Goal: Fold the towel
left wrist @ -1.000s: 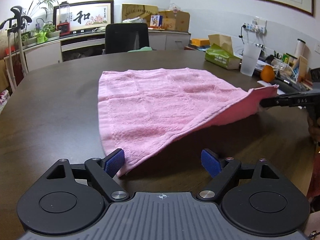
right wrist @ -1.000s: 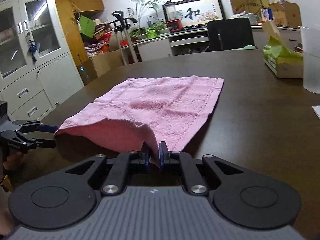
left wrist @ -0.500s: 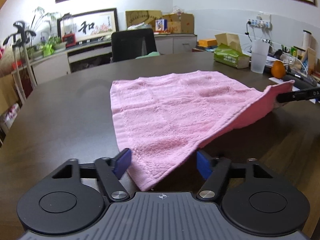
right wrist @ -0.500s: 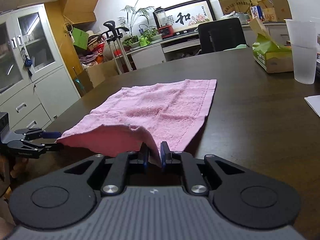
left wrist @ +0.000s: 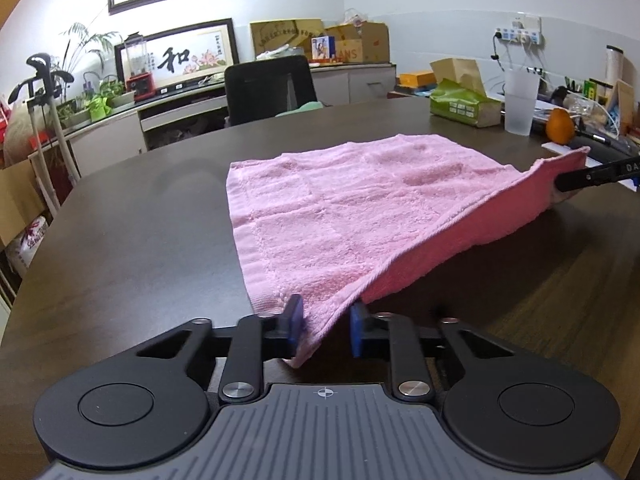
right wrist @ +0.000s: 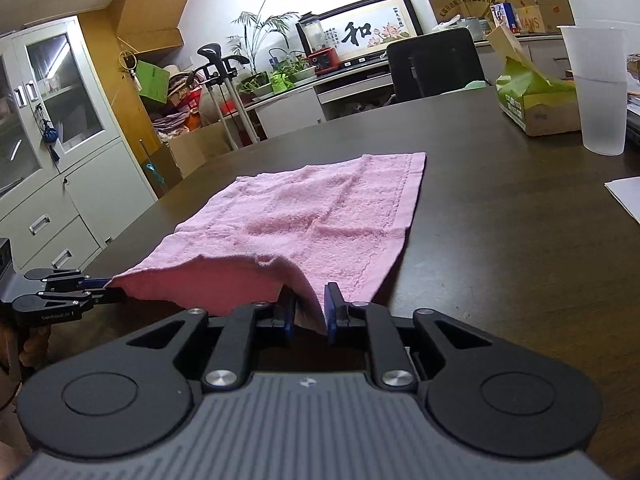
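A pink towel [left wrist: 360, 208] lies spread on the dark wooden table [left wrist: 132, 240]; it also shows in the right wrist view [right wrist: 316, 216]. My left gripper [left wrist: 326, 326] has its blue pads around the towel's near left corner, with a gap still between the pads. My right gripper [right wrist: 308, 314] is shut on the near right corner and holds it slightly off the table. Each gripper shows in the other's view: the right one [left wrist: 592, 174] at the right edge, the left one [right wrist: 92, 290] at the left edge.
A green tissue box [left wrist: 464, 106], a frosted plastic cup [left wrist: 520, 104] and an orange [left wrist: 560, 126] stand at the table's right side, with white paper [right wrist: 626, 196] near the cup. A black chair [left wrist: 268, 88] stands behind the table's far edge.
My left gripper has moved forward onto the towel's near left corner and its jaws have narrowed around it. My right gripper has kept its hold on the other corner.
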{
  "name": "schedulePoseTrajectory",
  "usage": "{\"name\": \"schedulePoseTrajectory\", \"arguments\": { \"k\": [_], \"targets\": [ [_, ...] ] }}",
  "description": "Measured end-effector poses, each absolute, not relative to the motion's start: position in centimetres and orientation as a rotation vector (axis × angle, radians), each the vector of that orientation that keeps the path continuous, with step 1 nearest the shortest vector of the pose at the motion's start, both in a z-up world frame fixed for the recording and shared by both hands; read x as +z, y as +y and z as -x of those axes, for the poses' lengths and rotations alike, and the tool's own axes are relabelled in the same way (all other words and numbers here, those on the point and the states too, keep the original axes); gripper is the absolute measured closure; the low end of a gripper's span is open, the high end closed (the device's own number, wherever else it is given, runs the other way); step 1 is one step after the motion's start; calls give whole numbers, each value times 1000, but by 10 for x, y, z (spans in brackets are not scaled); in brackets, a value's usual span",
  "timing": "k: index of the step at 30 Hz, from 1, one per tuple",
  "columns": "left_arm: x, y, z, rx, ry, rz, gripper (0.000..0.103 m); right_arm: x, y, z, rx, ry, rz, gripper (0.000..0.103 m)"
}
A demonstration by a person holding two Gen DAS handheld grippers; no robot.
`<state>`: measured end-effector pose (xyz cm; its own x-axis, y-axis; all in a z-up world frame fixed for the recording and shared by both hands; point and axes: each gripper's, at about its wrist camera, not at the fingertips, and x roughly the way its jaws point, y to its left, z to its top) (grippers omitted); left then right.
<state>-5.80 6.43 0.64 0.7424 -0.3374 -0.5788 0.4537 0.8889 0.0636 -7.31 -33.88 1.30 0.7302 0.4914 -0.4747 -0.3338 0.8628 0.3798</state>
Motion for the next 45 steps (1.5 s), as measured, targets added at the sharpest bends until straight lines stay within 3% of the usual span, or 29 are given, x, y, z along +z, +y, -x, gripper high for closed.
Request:
{"name": "schedulePoseTrajectory", "arguments": {
  "k": [8, 19, 25, 29, 39, 45],
  "targets": [
    [7, 64, 61, -420, 590, -214, 95, 14, -338, 74, 450, 590, -270, 82],
    [15, 59, 62, -374, 567, -206, 99, 18, -331, 77, 451, 557, -210, 80],
    [27, 57, 58, -346, 534, -186, 99, 28, -328, 79, 408, 522, -184, 93],
    [37, 51, 48, -325, 518, -185, 99, 41, -320, 76, 371, 503, -138, 96],
    [74, 28, -22, -258, 471, -198, 99, 79, -310, 28, 286, 474, -32, 97],
    [70, 14, -85, -213, 528, -185, 99, 77, -312, -32, 246, 497, -18, 97]
  ]
}}
